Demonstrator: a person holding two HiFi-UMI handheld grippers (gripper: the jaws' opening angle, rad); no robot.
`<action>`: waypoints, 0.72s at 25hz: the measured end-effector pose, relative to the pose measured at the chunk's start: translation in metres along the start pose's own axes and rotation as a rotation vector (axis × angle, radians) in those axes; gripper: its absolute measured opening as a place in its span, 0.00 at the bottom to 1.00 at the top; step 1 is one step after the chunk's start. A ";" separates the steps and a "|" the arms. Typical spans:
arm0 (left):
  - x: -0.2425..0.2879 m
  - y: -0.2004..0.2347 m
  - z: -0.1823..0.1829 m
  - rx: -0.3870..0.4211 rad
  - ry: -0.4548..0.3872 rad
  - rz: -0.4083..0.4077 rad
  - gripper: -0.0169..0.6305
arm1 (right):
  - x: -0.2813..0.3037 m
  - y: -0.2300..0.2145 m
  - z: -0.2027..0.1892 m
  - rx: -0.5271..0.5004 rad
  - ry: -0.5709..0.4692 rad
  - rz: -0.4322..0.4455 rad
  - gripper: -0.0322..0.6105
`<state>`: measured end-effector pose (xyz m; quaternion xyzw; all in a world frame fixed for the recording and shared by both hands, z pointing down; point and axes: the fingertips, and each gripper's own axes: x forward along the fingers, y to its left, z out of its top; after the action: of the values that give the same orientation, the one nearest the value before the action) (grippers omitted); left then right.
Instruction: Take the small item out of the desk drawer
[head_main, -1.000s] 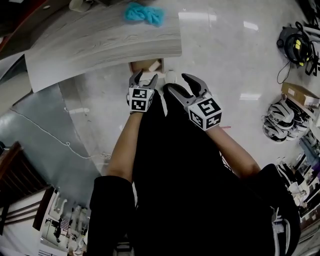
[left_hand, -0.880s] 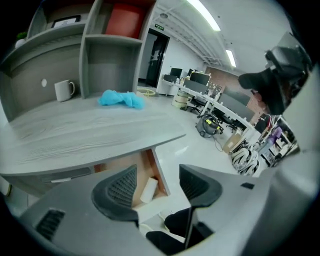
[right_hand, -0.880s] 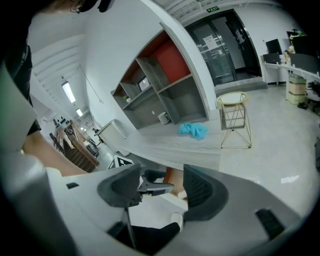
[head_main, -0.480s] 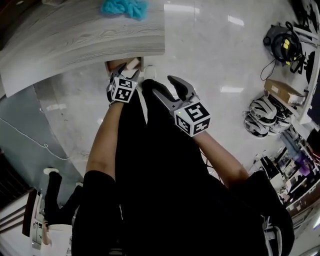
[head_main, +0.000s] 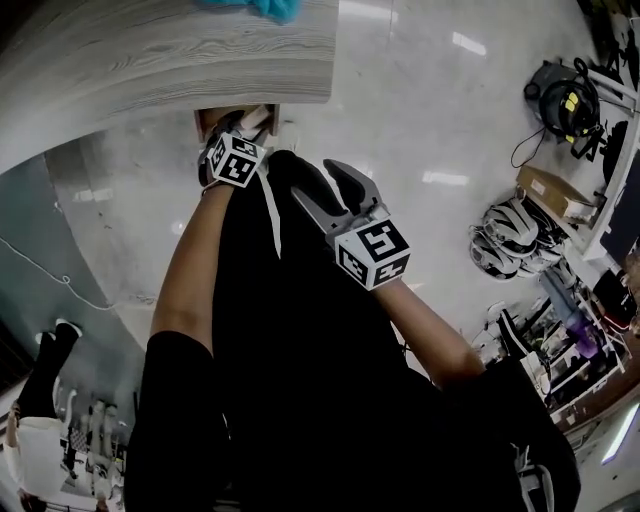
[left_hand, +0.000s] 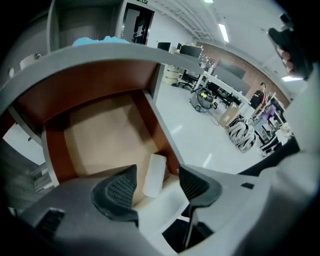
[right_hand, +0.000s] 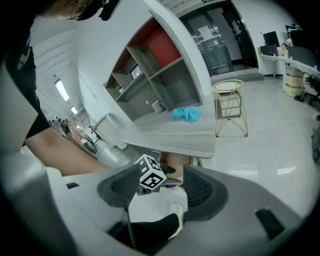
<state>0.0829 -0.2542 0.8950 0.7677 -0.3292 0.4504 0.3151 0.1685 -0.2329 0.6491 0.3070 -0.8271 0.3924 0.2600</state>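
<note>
At 12 o'clock, close to us, our right gripper (head_main: 322, 180) hangs with its jaws wide and nothing in them. Farther off at 11 o'clock our left gripper (left_hand: 156, 187) points into the open drawer (left_hand: 95, 135), jaws wide. The small white cylinder (left_hand: 154, 175) shows between them, lying by the drawer's right wall.

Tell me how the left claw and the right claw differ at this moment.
The left claw reaches into the open drawer; the right claw hangs back from the desk. The left claw has a small white cylinder lying between its jaws, not gripped; the right claw holds nothing. Both are open.
</note>
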 end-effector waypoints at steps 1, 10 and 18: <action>0.005 0.001 -0.001 -0.001 0.006 -0.001 0.40 | 0.002 0.001 -0.003 0.003 0.003 0.003 0.46; 0.026 0.003 -0.011 0.006 0.084 -0.001 0.40 | 0.005 0.008 -0.024 0.030 0.040 0.017 0.46; 0.047 0.007 -0.020 0.013 0.151 0.020 0.40 | 0.000 -0.014 -0.032 0.071 0.031 -0.020 0.46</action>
<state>0.0861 -0.2531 0.9468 0.7302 -0.3090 0.5124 0.3298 0.1846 -0.2140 0.6731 0.3183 -0.8054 0.4236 0.2655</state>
